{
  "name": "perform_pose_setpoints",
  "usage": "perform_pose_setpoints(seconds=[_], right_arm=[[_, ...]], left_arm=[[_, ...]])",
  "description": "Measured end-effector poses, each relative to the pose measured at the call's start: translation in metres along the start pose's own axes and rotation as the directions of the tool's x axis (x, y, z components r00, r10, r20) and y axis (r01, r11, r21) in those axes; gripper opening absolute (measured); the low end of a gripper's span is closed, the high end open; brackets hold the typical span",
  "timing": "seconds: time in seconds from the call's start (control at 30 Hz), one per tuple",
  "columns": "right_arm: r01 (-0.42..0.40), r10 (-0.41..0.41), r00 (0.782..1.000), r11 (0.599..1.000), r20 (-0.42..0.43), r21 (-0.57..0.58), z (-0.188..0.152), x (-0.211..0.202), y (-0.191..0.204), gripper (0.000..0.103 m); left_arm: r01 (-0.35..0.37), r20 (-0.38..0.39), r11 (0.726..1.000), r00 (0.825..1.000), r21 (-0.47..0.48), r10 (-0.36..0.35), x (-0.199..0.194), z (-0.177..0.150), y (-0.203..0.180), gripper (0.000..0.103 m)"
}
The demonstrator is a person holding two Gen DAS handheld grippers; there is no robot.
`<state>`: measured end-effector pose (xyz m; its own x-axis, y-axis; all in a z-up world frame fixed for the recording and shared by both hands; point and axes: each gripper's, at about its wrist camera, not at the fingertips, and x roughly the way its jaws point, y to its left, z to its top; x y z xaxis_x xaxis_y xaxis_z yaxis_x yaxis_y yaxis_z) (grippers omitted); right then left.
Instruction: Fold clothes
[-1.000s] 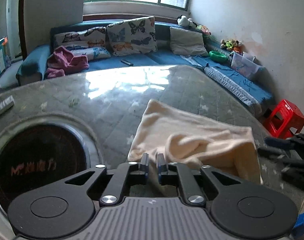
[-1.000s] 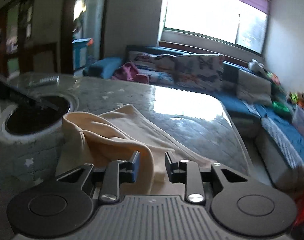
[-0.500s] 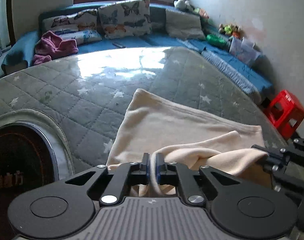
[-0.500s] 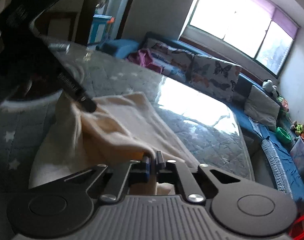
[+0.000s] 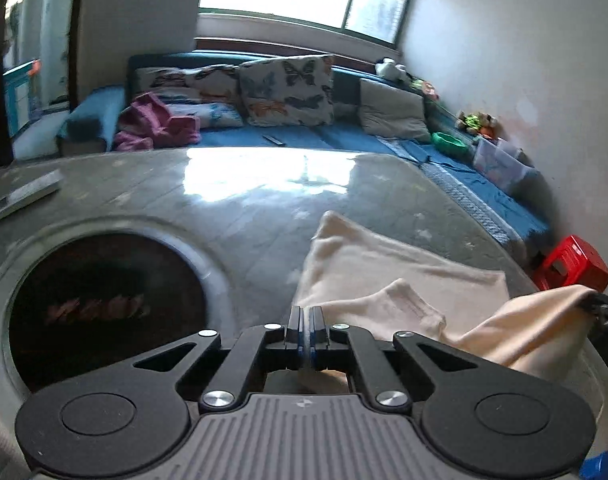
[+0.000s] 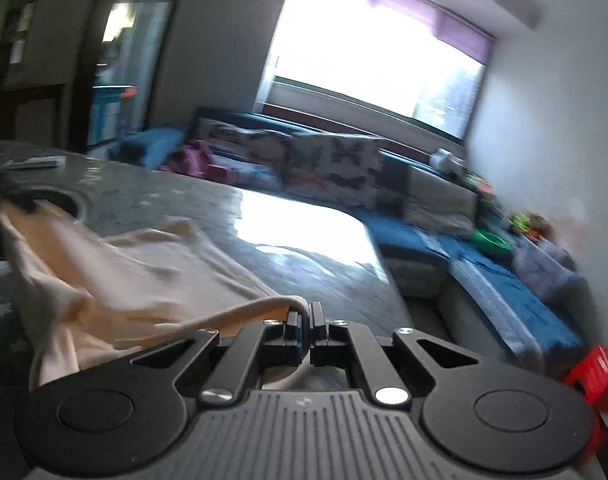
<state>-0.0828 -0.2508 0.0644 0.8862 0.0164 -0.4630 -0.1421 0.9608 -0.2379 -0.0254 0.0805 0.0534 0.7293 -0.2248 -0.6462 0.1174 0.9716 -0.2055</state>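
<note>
Garment: cream garment [image 5: 400, 268], soft knit look, type unclear; far part lies flat on the bench, near edge lifted and bunched between both tools; a folded flap [image 5: 408, 308] sits on top of the flat part.
Garment in right view: cream cloth [image 6: 135, 276] hangs in folds from the raised left corner across to the right tool, blurred.
Left tool: left tool [image 5: 305, 322] fingers pressed together, thin strip of the cream fabric seen between the pads below the tips.
Right tool: right tool [image 6: 305, 320] fingers nearly together, pinching a rolled hem of the garment that runs off to the left.
Bench: grey quilted star-print cover on the bench [image 5: 239, 216], strong window glare in the middle.
Round inset: dark round inset [image 5: 103, 304] with grey rim, left of the garment, just beside it.
Bench edges: right edge runs close past the garment's right side; far edge meets the blue sofa [image 5: 344, 140].
Open room: bare cover beyond the garment up to the glare patch.
Beside bench: red stool [image 5: 572, 268] off the right edge, low.
Flat grey object: remote-like item [image 5: 19, 196] at far left of bench, well apart from garment.
</note>
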Motion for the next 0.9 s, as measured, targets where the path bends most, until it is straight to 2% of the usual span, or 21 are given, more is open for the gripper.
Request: perform_pose_setpoints(seconds=[0.07,0.13,0.2,0.27,0.33,0.37,0.4,0.47,0.5,0.53,0.6,0.7,0.8,0.9], right_arm=[[0.041,-0.040,0.999,0.998,-0.034,0.038,-0.012,-0.008,-0.015,0.002],[0.057,-0.048,0.993,0.995,-0.106,0.085,-0.026,-0.010,-0.028,0.005],[0.063,-0.037,0.983,0.988,-0.180,0.139,-0.040,-0.010,-0.041,0.014],[0.059,-0.016,0.969,0.984,-0.247,0.168,-0.055,-0.006,-0.049,0.028],[0.063,-0.005,0.956,0.980,-0.294,0.189,-0.066,-0.005,-0.057,0.035],[0.058,0.006,0.953,0.978,-0.302,0.202,-0.069,-0.006,-0.059,0.035],[0.053,0.006,0.955,0.980,-0.298,0.192,-0.068,-0.010,-0.058,0.035],[0.045,0.002,0.959,0.986,-0.284,0.160,-0.067,-0.018,-0.054,0.047],[0.045,-0.008,0.962,0.990,-0.271,0.130,-0.063,-0.020,-0.050,0.050],[0.047,-0.021,0.966,0.994,-0.256,0.096,-0.057,-0.022,-0.045,0.052],[0.011,0.003,0.973,0.998,-0.232,0.060,-0.048,-0.023,-0.035,0.053],[-0.096,0.100,0.976,0.995,-0.194,0.032,-0.038,-0.020,-0.007,0.064],[-0.156,0.149,0.971,0.987,-0.186,-0.023,-0.033,-0.010,0.018,0.065],[-0.210,0.196,0.964,0.976,-0.180,-0.061,-0.031,-0.002,0.038,0.065]], left_arm=[[-0.015,-0.009,1.000,1.000,-0.020,0.015,-0.013,-0.013,0.009,0.003],[-0.023,-0.011,0.999,1.000,-0.031,0.023,-0.028,-0.026,0.018,0.003],[-0.040,-0.036,0.998,0.999,-0.042,0.039,-0.038,-0.041,0.027,0.003],[-0.067,-0.079,0.997,0.995,-0.037,0.064,-0.039,-0.054,0.035,0.003],[-0.095,-0.118,0.995,0.989,-0.027,0.091,-0.037,-0.064,0.041,0.004],[-0.099,-0.127,0.995,0.987,-0.027,0.095,-0.037,-0.066,0.043,0.004],[-0.100,-0.131,0.995,0.987,-0.025,0.096,-0.037,-0.068,0.043,0.005],[-0.087,-0.127,0.996,0.988,-0.013,0.085,-0.037,-0.067,0.038,0.007],[-0.077,-0.119,0.997,0.990,0.002,0.076,-0.036,-0.066,0.033,0.009],[-0.066,-0.110,0.998,0.992,0.016,0.067,-0.035,-0.065,0.026,0.014],[-0.037,-0.093,0.998,0.995,0.048,0.041,-0.029,-0.061,0.012,0.026],[-0.007,-0.086,0.995,0.996,0.099,0.016,-0.013,-0.055,-0.012,0.041],[0.009,-0.089,0.990,0.996,0.139,0.003,0.003,-0.051,-0.030,0.041],[-0.004,-0.079,0.984,0.997,0.177,0.018,0.017,-0.046,-0.044,0.042]])
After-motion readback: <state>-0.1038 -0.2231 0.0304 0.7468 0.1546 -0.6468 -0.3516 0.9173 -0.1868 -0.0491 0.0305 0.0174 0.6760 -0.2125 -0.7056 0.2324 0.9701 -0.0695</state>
